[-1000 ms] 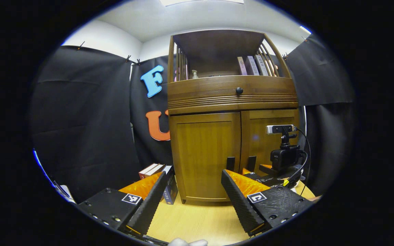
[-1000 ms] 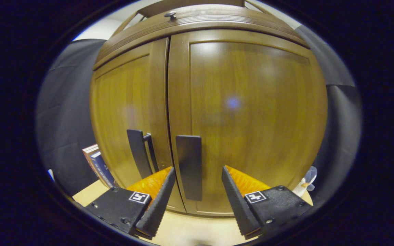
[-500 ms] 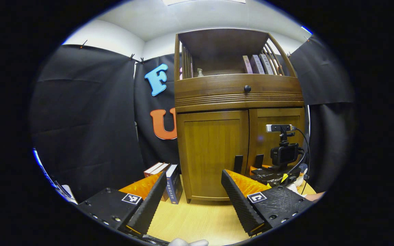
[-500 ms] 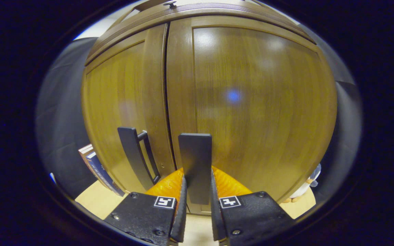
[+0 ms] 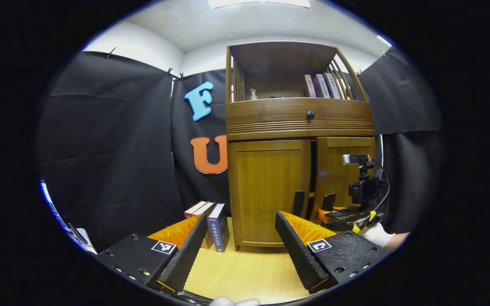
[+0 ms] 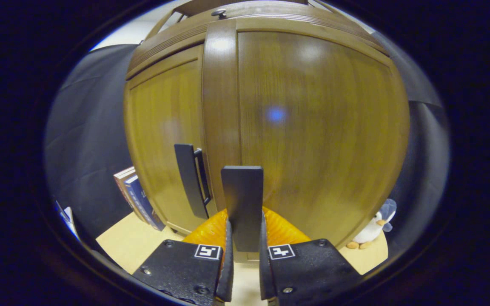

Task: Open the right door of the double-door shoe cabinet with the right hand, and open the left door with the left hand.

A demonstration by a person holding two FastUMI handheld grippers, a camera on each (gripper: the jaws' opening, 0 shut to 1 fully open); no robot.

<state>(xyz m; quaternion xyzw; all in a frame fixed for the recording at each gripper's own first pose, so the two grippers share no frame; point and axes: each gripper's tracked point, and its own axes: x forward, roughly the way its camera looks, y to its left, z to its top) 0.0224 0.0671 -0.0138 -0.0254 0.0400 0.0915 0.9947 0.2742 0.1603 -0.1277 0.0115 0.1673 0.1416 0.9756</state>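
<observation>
Fingers of my right gripper press on both sides of the flat dark bar handle of the brown wooden right door, clamped low on it in the right gripper view. That door stands slightly ajar: in the left gripper view a dark gap runs between the right door and the matching brown wooden left door, which sits flush with the cabinet frame. In that view the right gripper sits at about four o'clock from the cabinet's middle, at the right door's handle, with a small black camera riding on top and a hand behind it.

My left gripper hangs well back from the double-door wooden shoe cabinet, its fingers spread wide with nothing between them. The left door's own dark bar handle is near the inner edge at about five o'clock of that door; in the right gripper view it stands just beside the clamped one, at its nine o'clock.

Several upright books lean at the cabinet's foot at about seven o'clock on the light wooden floor. A small plush penguin sits at the cabinet's four o'clock corner in the right gripper view. More books stand in the open top shelf, above a drawer with a round dark knob.
</observation>
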